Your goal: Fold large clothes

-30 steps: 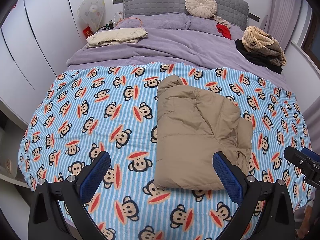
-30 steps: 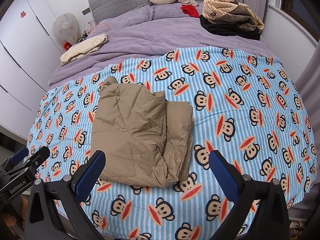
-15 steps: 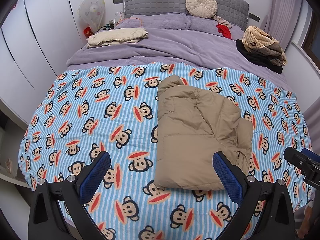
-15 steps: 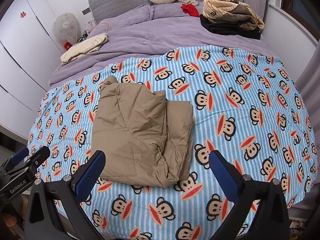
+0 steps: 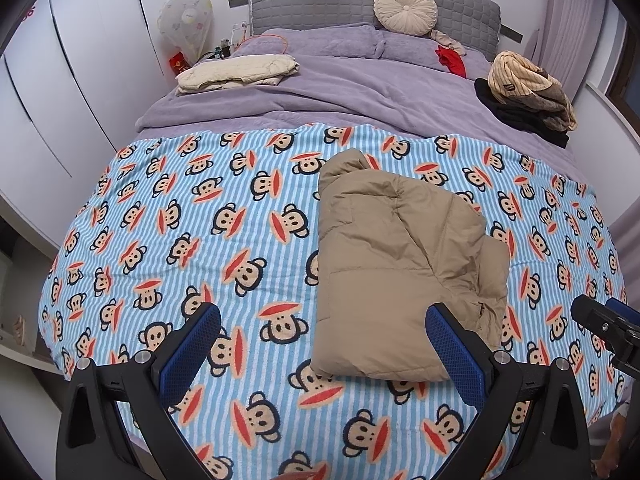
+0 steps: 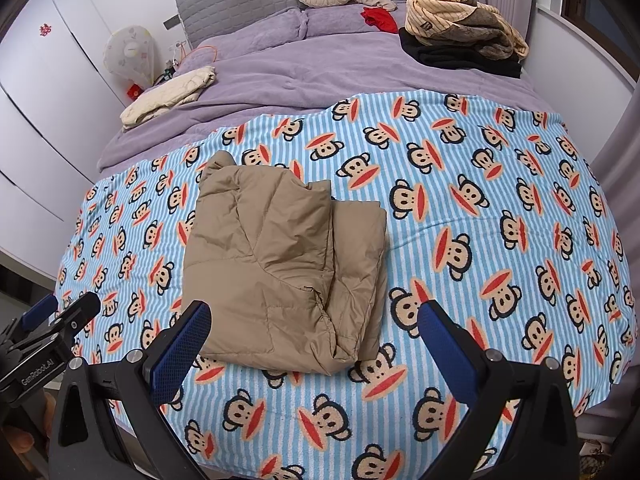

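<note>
A tan padded jacket [image 5: 400,264] lies folded into a compact bundle on the blue striped monkey-print blanket [image 5: 200,240]; the right wrist view shows the same jacket [image 6: 280,264] left of centre on that blanket [image 6: 480,220]. My left gripper [image 5: 320,348] hovers open above the bed's near edge, its right pad over the jacket's near corner. My right gripper [image 6: 316,344] is also open, held above the jacket's near edge. Neither touches the jacket. Each gripper shows at the edge of the other's view.
Behind the blanket is a purple duvet [image 5: 340,96] with a folded cream garment [image 5: 240,74] at the left, a pile of striped and black clothes [image 5: 528,96] at the right, a red item [image 5: 450,60] and a round cushion [image 5: 404,10]. White wardrobes [image 5: 60,80] stand at the left.
</note>
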Motion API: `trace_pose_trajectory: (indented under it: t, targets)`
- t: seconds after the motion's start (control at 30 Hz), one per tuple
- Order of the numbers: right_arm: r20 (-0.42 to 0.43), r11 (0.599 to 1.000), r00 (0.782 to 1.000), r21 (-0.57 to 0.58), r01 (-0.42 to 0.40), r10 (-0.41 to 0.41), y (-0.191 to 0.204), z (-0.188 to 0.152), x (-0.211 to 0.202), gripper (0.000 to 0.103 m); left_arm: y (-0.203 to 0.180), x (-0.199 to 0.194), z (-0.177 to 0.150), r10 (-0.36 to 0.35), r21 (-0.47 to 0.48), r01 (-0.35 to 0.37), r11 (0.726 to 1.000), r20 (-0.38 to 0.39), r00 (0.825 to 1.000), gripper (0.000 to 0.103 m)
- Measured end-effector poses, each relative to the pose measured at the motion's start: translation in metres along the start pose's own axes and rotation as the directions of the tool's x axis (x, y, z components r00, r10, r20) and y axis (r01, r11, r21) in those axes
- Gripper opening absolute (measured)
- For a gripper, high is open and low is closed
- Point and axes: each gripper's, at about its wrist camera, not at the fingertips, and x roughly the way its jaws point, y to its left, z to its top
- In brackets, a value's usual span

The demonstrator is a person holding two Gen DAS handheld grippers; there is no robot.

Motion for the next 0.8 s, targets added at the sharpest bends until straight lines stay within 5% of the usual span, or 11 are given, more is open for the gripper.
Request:
trace_pose_trajectory:
  t: [0.8]
  targets:
    - [-0.007, 1.000, 1.000, 0.000, -0.003, 0.003, 0.0007, -0.0011, -0.0008, 0.103, -0.0047, -0.0020, 0.0045, -0.014, 0.015, 0.014, 1.000, 0.013, 1.000, 0.102]
